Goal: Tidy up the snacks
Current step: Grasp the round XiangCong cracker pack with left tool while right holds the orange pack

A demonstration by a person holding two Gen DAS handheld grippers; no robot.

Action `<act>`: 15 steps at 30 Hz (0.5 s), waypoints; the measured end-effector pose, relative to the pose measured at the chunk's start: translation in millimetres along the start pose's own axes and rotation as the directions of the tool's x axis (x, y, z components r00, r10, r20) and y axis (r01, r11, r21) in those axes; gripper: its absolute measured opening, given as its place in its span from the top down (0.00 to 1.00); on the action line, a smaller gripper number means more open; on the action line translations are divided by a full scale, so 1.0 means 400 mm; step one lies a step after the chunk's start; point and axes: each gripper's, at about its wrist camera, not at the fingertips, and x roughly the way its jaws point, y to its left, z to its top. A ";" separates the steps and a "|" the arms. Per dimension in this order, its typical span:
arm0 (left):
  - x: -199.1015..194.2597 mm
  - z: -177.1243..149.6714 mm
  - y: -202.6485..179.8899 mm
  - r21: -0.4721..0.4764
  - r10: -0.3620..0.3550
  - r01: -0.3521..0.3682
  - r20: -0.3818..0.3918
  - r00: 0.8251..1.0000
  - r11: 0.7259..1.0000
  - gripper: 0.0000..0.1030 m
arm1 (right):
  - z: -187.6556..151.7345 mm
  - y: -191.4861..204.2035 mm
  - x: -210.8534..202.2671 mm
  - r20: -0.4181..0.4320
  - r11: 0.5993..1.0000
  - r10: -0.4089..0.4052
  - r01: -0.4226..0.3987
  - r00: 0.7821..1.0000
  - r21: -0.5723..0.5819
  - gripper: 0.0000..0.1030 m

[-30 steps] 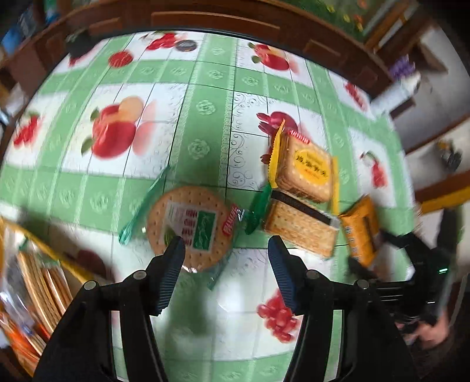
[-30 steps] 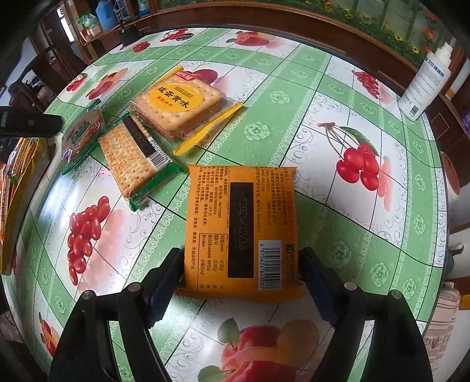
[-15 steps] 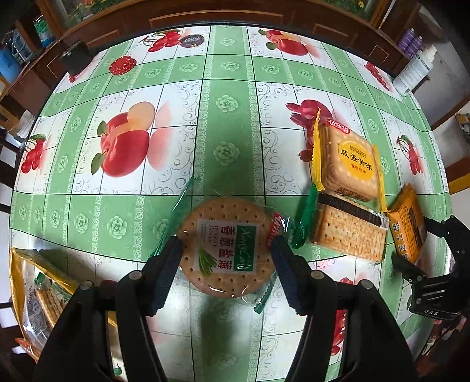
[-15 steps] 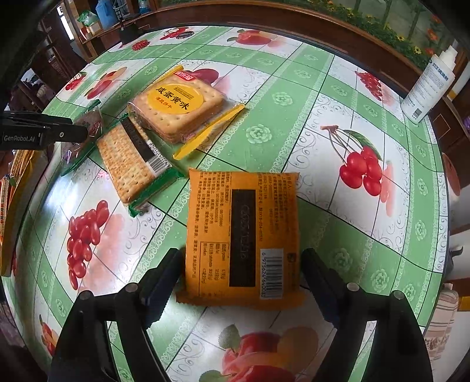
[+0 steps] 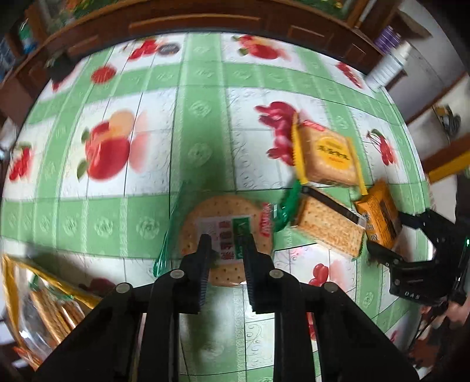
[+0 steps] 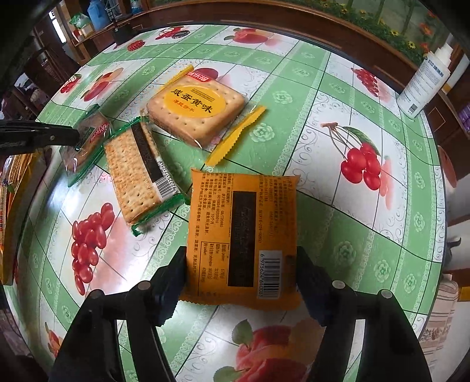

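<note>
My left gripper (image 5: 226, 245) has closed over the round cracker pack (image 5: 226, 214) with green wrapper ends; its fingers pinch the pack's near part. My right gripper (image 6: 241, 261) is shut on the orange snack pack (image 6: 242, 235), one finger on each side, and it shows at the right of the left wrist view (image 5: 379, 219). A rectangular cracker pack with green ends (image 6: 135, 170) and a square yellow-label biscuit pack (image 6: 196, 110) lie on the fruit-print tablecloth (image 6: 323, 176) between the two grippers.
A yellow-edged bag holding several cracker packs (image 5: 44, 299) sits at the table's left edge. A white bottle (image 6: 423, 85) stands at the far right edge. A dark wooden rail (image 6: 293, 20) runs behind the table.
My left gripper has moved forward and closed its fingers onto the round cracker pack. My right gripper has closed in on the orange pack, with almost no other movement.
</note>
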 end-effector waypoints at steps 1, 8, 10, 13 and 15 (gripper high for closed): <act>-0.005 0.002 -0.013 0.033 0.007 -0.007 0.009 1.000 0.999 0.66 | 0.001 -0.001 0.001 -0.001 1.000 0.001 -0.001 1.000 0.001 0.31; 0.026 0.013 -0.048 0.147 0.049 -0.042 -0.046 0.998 0.988 0.53 | 0.005 0.002 0.003 -0.007 1.000 0.004 -0.004 1.000 -0.004 0.30; 0.041 0.001 -0.067 0.208 0.091 -0.078 -0.056 0.994 0.975 0.53 | 0.005 0.003 0.003 -0.006 1.000 0.007 -0.007 1.000 -0.005 0.29; 0.050 0.008 -0.083 0.222 0.062 -0.049 -0.054 0.997 0.974 0.53 | 0.005 0.005 0.005 -0.007 1.000 0.011 -0.011 1.000 -0.009 0.29; 0.053 0.009 -0.094 0.222 0.031 -0.017 -0.061 0.998 0.975 0.53 | 0.007 0.005 0.005 -0.010 1.000 0.012 -0.012 1.000 -0.011 0.29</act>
